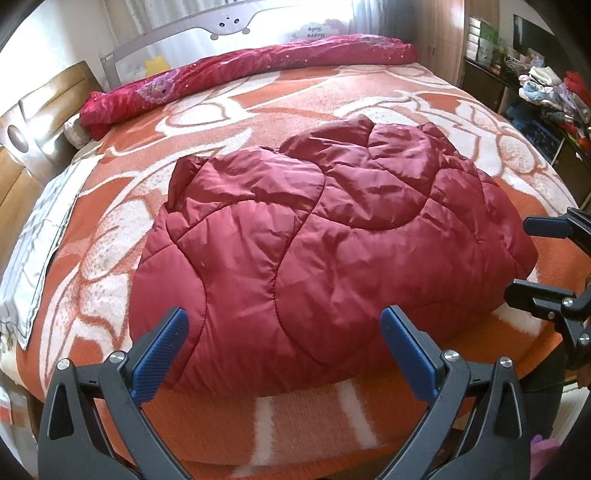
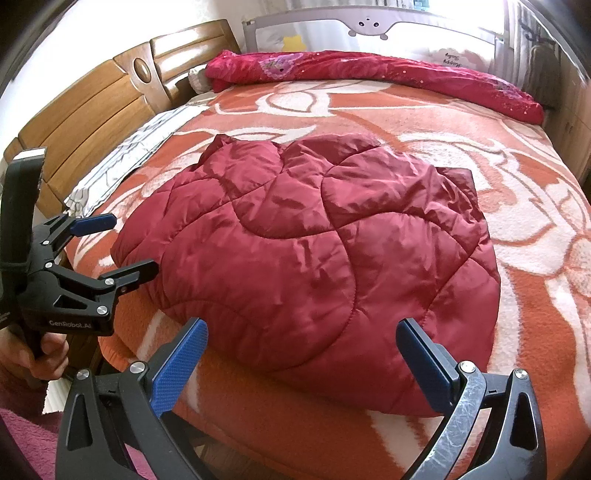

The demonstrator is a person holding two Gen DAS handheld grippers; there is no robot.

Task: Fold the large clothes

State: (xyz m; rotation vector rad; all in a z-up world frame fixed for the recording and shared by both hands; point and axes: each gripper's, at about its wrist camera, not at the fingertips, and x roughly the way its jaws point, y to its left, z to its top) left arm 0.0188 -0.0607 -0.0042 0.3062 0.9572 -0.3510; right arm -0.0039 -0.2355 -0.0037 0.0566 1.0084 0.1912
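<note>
A dark red quilted padded coat (image 1: 325, 243) lies bunched in a thick folded mound on the orange-and-white blanket (image 1: 332, 92) of the bed; it also shows in the right wrist view (image 2: 317, 258). My left gripper (image 1: 284, 328) is open and empty, held just in front of the coat's near edge. My right gripper (image 2: 303, 343) is open and empty, also just short of the near edge. The right gripper shows at the right edge of the left wrist view (image 1: 535, 258), and the left gripper at the left of the right wrist view (image 2: 122, 243), both with jaws apart.
A rolled red floral quilt (image 1: 240, 74) lies along the far side under a grey bed rail (image 1: 229, 26). A wooden headboard (image 2: 92, 103) and a grey pillow (image 2: 122, 162) are at the left. Shelves with clothes (image 1: 546, 92) stand at the right.
</note>
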